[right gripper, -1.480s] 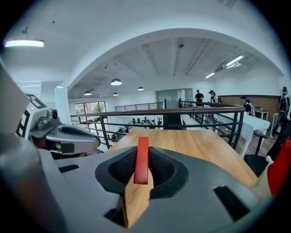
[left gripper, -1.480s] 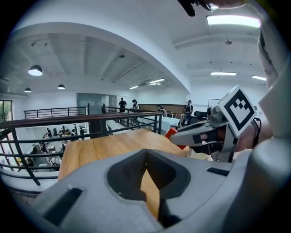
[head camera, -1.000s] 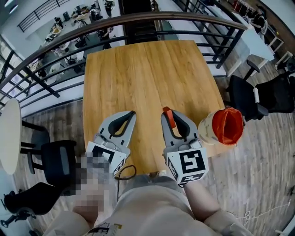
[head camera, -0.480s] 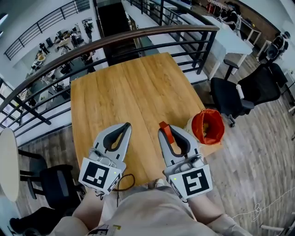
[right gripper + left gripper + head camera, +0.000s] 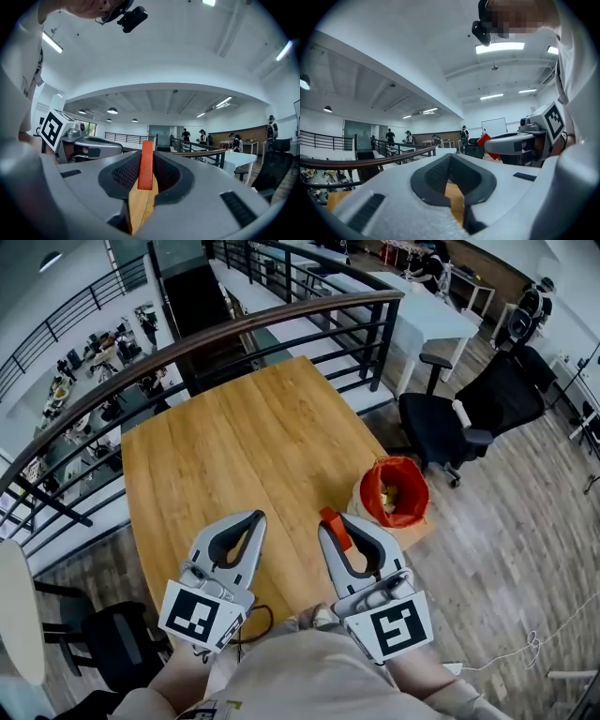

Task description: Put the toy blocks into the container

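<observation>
- The step in hand is the carry. The right gripper (image 5: pixel 330 523) has its jaws closed on a thin, flat orange-red toy block (image 5: pixel 337 532). The block stands on edge between the pads, and its far end pokes out past the jaw tips.
- The left gripper (image 5: pixel 255 517) has its jaws closed together with nothing between them. It is held beside the right one, above the near edge of the pale wooden tabletop (image 5: pixel 234 446).
- The round container with a pale outer wall and an orange-red lining (image 5: pixel 366 498) stands at the tabletop's right edge. It is to the right of the held block and clear of it.
- My judgement of the next move: bring the right gripper across until the block's free end is over the container's open mouth. Then tip it downward and part the jaws so the block drops inside rather than onto the rim.
- The container's position leaves little margin on its far side, so a nudge there could push it off the edge.
- Hard to make out: the container holds small yellowish and pale pieces, too small to count or name.
- Neither gripper view shows the container.
- The grippers and the person's body hide the nearest strip of tabletop.
</observation>
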